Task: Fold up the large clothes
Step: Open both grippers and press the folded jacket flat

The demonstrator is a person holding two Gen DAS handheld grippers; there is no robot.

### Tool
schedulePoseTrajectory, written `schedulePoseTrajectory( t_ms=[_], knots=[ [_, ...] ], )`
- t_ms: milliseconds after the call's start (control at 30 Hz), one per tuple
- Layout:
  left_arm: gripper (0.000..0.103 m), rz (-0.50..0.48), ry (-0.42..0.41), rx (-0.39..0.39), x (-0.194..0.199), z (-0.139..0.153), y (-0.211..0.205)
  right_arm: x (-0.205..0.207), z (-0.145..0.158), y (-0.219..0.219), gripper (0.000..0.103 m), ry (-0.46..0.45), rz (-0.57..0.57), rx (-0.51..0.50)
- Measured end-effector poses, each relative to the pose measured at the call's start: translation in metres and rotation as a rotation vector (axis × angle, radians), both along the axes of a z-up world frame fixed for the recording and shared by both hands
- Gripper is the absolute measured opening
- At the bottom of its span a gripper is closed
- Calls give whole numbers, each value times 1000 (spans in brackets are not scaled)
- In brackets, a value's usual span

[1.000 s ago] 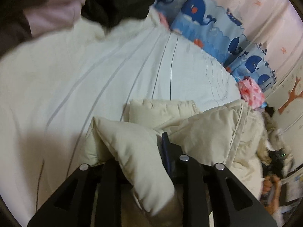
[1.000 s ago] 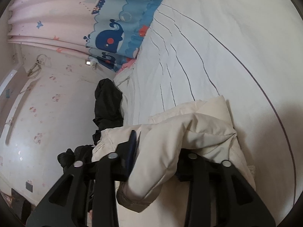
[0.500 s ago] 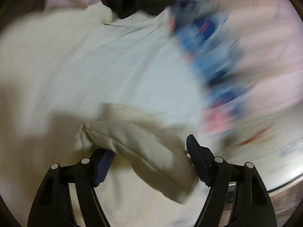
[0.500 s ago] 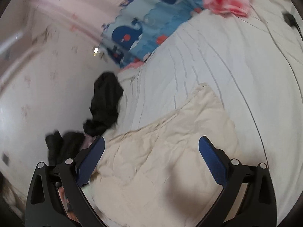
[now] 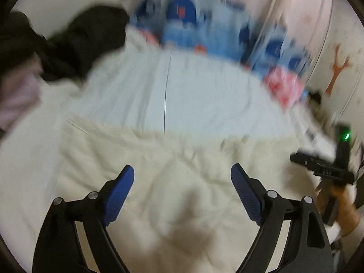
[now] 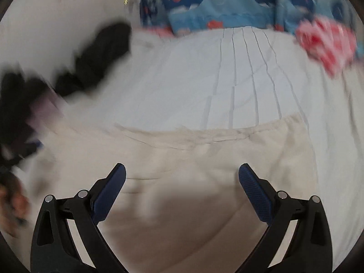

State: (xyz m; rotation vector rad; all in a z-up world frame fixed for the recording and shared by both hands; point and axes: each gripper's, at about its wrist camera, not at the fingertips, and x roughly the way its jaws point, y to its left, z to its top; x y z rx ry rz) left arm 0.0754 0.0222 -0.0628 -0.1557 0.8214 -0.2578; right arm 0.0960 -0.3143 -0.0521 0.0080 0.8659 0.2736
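Note:
A cream padded garment (image 5: 182, 182) (image 6: 193, 170) lies folded flat on the white bed sheet (image 5: 182, 91) (image 6: 204, 75), its far edge running across both views. My left gripper (image 5: 182, 173) hovers over it with its jaws opening and nothing between the blue pads. Above the same garment my right gripper (image 6: 182, 170) stands open and empty. In the left wrist view the right gripper's black body (image 5: 325, 168) shows at the right edge, held by a hand (image 5: 341, 207). Both views are blurred by motion.
Dark clothes (image 5: 75, 41) (image 6: 95, 56) and a pale pink garment (image 5: 16, 91) are heaped at the sheet's left side. A blue whale-print fabric (image 5: 204, 22) (image 6: 227, 4) runs along the far edge, with a pink-red bundle (image 5: 284, 86) (image 6: 327, 43) at the right.
Both grippers let go of the cream garment and opened wide. They pulled back and up, the right one rolling, and the garment now lies flat on the sheet.

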Motion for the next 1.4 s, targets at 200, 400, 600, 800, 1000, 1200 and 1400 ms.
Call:
schedulePoseTrajectory(
  t_ms=[200, 400, 600, 800, 1000, 1200, 1400],
  knots=[
    [83, 54, 138, 43, 80, -53, -23, 60, -60, -36, 96, 113, -195, -55],
    [83, 82, 94, 10, 60, -17, -11, 43, -38, -43, 95, 61, -195, 26],
    [85, 93, 128, -4, 66, -62, 8, 40, -64, -64, 95, 109, -226, 66],
    [85, 98, 95, -21, 63, -71, 12, 62, -81, -66, 96, 137, -221, 70],
    [85, 98, 95, -18, 48, -29, 9, 24, -24, -90, 95, -5, -220, 127],
    [97, 119, 81, 13, 43, -61, 7, 4, -70, -89, 97, 41, -161, -15],
    [97, 128, 31, 11, 40, -68, 6, 12, -79, -110, 97, 42, -192, 97]
  ],
)
